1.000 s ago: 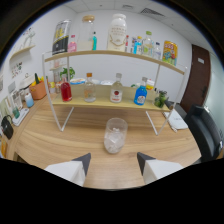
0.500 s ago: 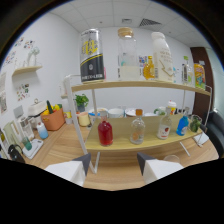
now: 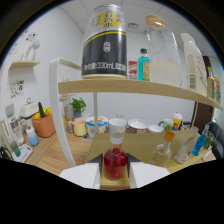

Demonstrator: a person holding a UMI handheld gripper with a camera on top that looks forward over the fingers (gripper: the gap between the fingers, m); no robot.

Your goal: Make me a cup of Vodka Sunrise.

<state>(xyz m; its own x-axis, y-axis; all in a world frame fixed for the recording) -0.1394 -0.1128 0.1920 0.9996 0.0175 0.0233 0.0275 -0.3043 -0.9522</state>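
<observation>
The tool (image 3: 115,171) stands spread around the red bottle (image 3: 115,161) at the lower shelf's (image 3: 150,145) front edge.

The gap between the 2 fingers of the gripper (image 3: 116,172) is filled by a red-liquid bottle (image 3: 115,161) on the lower shelf (image 3: 150,145). Passage above is capped by the upper shelf (image 3: 135,89); clear bottles (image 3: 161,154) crowd the right side.

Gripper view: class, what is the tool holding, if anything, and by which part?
The tool holds nothing yet; the red-liquid bottle stands on the lower shelf between its open fingers.
</observation>
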